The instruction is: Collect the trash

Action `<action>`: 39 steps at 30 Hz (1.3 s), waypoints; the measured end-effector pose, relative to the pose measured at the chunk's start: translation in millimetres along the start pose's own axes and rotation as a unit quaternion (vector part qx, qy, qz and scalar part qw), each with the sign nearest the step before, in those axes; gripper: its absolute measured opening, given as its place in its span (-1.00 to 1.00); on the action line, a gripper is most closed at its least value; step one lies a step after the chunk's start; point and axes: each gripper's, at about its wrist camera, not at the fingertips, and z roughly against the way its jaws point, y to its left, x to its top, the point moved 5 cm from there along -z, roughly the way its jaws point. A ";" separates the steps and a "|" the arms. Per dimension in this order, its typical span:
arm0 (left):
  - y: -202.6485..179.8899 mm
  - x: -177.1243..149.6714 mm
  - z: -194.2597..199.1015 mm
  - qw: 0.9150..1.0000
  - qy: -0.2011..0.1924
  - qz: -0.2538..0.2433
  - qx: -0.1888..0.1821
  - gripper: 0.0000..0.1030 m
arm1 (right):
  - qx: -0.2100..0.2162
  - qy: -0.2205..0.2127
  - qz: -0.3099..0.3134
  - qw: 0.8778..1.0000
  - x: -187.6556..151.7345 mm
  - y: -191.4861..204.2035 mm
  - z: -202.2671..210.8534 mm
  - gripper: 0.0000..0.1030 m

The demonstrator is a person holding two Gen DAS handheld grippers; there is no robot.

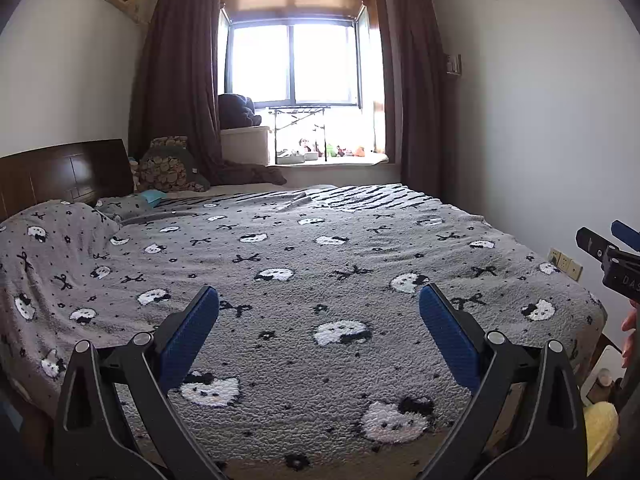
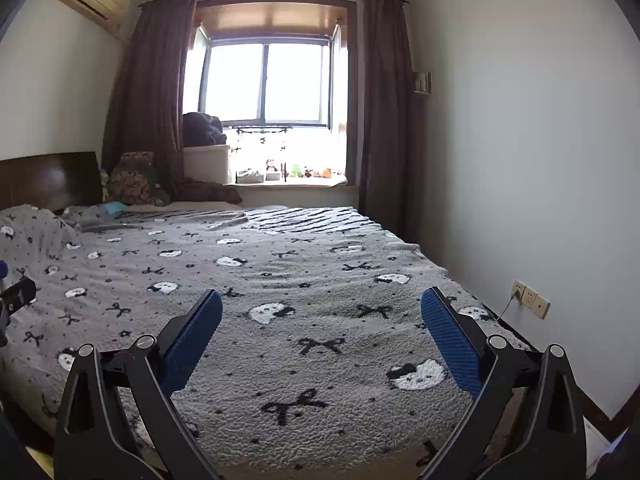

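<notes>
While both are held above the foot of the bed, left gripper and right gripper gape wide, empty. Grey blanket beyond; window farthest. No trash discernible.

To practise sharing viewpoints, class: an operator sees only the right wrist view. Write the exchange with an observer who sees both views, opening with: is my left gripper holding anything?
Observer: No. The left gripper is open and empty over the blanket.
Operator: Anything beside the bed that I miss?
Observer: A yellow object lies low past the bed's edge, at the left view's lower right; I cannot tell what it is.
Operator: Where is my right gripper from there?
Observer: The right gripper pokes in above that object, with a hand below it.
</notes>
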 end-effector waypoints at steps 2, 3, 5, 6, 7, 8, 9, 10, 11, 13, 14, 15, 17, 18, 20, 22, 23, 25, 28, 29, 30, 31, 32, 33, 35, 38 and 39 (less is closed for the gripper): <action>0.8 1.3 1.0 1.000 -0.001 0.001 0.001 0.84 | 0.002 -0.001 -0.001 1.000 1.2 0.7 0.8 0.93; 1.2 1.4 1.4 1.000 -0.001 0.002 0.001 0.84 | 0.003 -0.001 -0.001 1.000 1.8 1.3 1.1 0.93; 0.9 1.8 2.0 1.000 -0.002 0.002 0.002 0.84 | 0.003 -0.003 0.000 1.000 1.8 2.8 2.0 0.93; 0.9 1.8 2.1 1.000 -0.002 0.002 0.002 0.84 | 0.003 -0.003 0.000 1.000 0.9 3.9 2.8 0.93; 0.8 1.8 2.3 1.000 -0.002 0.002 0.002 0.84 | 0.003 -0.003 0.000 1.000 1.1 4.6 3.2 0.93; 0.7 1.9 2.2 1.000 -0.002 0.002 0.002 0.84 | 0.006 -0.003 -0.001 1.000 1.4 5.2 3.7 0.93; 0.7 2.0 2.6 1.000 -0.002 0.001 0.001 0.84 | 0.007 -0.003 -0.002 1.000 0.9 5.4 2.9 0.93; 0.4 2.1 2.8 1.000 -0.002 0.000 0.001 0.84 | 0.008 -0.002 -0.003 1.000 0.8 5.5 3.5 0.93; 0.2 2.1 2.5 1.000 -0.001 -0.001 0.001 0.84 | 0.008 -0.003 -0.003 1.000 1.2 6.0 3.9 0.93; 0.4 2.1 2.5 1.000 -0.001 -0.001 0.001 0.84 | 0.008 -0.004 -0.001 1.000 1.7 7.2 4.8 0.93; 0.5 2.1 2.5 1.000 -0.001 -0.001 0.001 0.84 | 0.009 -0.004 -0.001 1.000 1.9 7.9 5.3 0.93; 0.3 2.2 2.5 1.000 -0.001 -0.001 0.001 0.84 | 0.010 -0.004 -0.001 1.000 2.1 8.4 5.6 0.93; 0.5 2.4 2.7 1.000 -0.001 -0.002 0.002 0.84 | 0.010 -0.004 0.000 1.000 2.5 9.7 5.8 0.93; 0.7 2.4 2.9 1.000 -0.001 -0.001 0.002 0.84 | 0.010 -0.004 0.000 1.000 2.2 10.3 5.9 0.93; 0.8 2.4 2.8 1.000 -0.001 -0.002 0.002 0.84 | 0.012 -0.003 0.000 1.000 1.8 11.3 5.7 0.93; 0.8 2.3 2.7 1.000 -0.001 -0.002 0.002 0.84 | 0.013 -0.003 -0.001 1.000 2.0 11.5 5.8 0.93; 1.2 2.1 3.0 1.000 0.000 -0.002 0.002 0.84 | 0.014 -0.003 -0.001 1.000 2.0 11.8 6.0 0.93; 1.7 1.7 3.3 1.000 0.001 -0.002 0.004 0.84 | 0.014 -0.003 -0.001 1.000 1.7 11.7 6.9 0.93; 1.7 1.0 3.3 1.000 0.003 -0.003 0.005 0.84 | 0.017 -0.002 0.000 1.000 1.3 13.9 6.3 0.93; 1.6 0.8 3.2 1.000 0.003 -0.004 0.004 0.84 | 0.018 -0.001 0.001 1.000 1.1 14.6 6.6 0.93; 1.4 0.6 3.0 1.000 0.004 -0.004 0.004 0.84 | 0.020 0.000 0.002 1.000 0.3 16.0 6.6 0.93; 1.2 0.6 2.6 1.000 0.004 -0.004 0.004 0.84 | 0.020 0.001 0.002 1.000 0.8 16.8 6.4 0.93; 0.9 0.4 2.4 1.000 0.005 -0.005 0.004 0.84 | 0.021 0.001 0.004 1.000 0.4 18.0 6.4 0.93; 0.5 0.3 2.2 1.000 0.005 -0.006 0.004 0.84 | 0.021 0.001 0.005 1.000 0.8 18.6 6.3 0.93; 0.8 0.2 2.1 1.000 0.006 -0.007 0.005 0.84 | 0.022 0.001 0.005 1.000 0.9 19.8 6.5 0.93; 1.0 0.6 2.1 1.000 0.005 -0.007 0.005 0.84 | 0.022 0.000 0.005 1.000 1.0 20.8 6.6 0.93; 1.4 0.5 2.4 1.000 0.005 -0.006 0.006 0.84 | 0.023 0.000 0.005 1.000 1.0 20.9 6.6 0.93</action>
